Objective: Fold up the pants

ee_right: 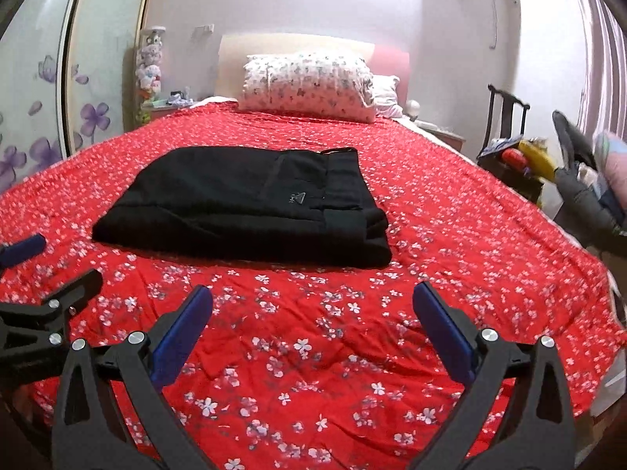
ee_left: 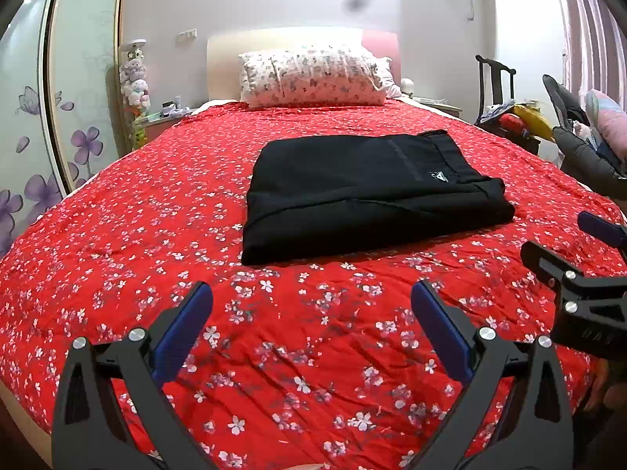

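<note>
Black pants (ee_left: 368, 192) lie folded into a flat rectangle on the red flowered bedspread (ee_left: 117, 235), waistband and a small triangle logo toward the right. The same pants (ee_right: 250, 207) show left of centre in the right wrist view. My left gripper (ee_left: 311, 293) hovers open over bare bedspread, short of the pants' near edge, nothing between its blue pads. My right gripper (ee_right: 313, 297) is likewise open and empty, a little nearer than the pants. Each gripper appears at the edge of the other's view: the right gripper (ee_left: 564, 239) and the left gripper (ee_right: 58, 258).
A flowered pillow (ee_left: 313, 78) leans on the headboard at the far end. A wardrobe with purple flower panels (ee_left: 43, 156) stands left. A dark chair (ee_left: 497, 90) with piled clothes and bags crowds the right side. The bedspread (ee_right: 470, 235) spreads wide around the pants.
</note>
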A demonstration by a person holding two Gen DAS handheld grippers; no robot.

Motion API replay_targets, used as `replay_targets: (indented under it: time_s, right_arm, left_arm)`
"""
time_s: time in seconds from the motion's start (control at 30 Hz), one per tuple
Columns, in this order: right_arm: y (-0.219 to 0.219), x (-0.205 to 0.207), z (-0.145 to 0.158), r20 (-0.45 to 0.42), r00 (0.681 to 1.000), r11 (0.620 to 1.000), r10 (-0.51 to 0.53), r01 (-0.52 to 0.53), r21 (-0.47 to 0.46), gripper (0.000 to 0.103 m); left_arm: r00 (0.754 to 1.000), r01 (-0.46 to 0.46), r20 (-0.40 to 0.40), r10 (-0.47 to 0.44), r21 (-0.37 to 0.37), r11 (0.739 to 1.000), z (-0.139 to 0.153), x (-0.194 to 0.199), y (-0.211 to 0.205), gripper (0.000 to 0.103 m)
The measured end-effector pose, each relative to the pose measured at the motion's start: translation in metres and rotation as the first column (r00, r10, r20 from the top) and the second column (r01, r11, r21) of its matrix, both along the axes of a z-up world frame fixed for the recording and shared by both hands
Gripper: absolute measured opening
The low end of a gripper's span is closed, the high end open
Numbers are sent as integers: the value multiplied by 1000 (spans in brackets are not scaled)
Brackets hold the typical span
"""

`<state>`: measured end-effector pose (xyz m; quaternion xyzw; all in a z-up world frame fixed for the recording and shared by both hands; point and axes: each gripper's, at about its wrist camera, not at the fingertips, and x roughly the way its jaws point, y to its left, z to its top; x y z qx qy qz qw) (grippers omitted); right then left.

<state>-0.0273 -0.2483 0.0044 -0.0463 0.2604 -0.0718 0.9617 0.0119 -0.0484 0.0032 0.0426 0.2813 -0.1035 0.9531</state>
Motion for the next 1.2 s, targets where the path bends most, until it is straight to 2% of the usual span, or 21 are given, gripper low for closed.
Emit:
replay_targets:
  time_s: [0.3,1.2]
  right_arm:
    - [2,2,-3,-10,1000,1000,-4,4,-21,102]
    - [-1,6,-9,-25,1000,1000,-6,6,-4,102]
  left_arm:
    - [1000,-1,-2,1,5,1000,-1,1,-1,101]
    - [1000,7,2,-7,20,1000,-3,-1,-1,101]
